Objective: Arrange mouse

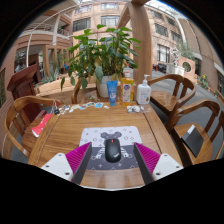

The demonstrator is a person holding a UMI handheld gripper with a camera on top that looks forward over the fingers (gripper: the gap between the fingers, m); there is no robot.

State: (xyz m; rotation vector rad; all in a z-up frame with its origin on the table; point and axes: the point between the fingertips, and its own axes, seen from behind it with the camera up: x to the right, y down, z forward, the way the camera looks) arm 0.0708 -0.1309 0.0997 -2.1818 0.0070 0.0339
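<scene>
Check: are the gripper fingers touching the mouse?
Apart. The gripper view shows the mouse between the open gripper fingers, mouse pad visible on both sides.

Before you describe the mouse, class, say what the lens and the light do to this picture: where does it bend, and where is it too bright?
Gripper view: fisheye lens, so the table edges and chairs curve outward; daylight on the building behind the plant is washed out; the mouse between the open tongs is dark, evenly lit, without glare.
</scene>
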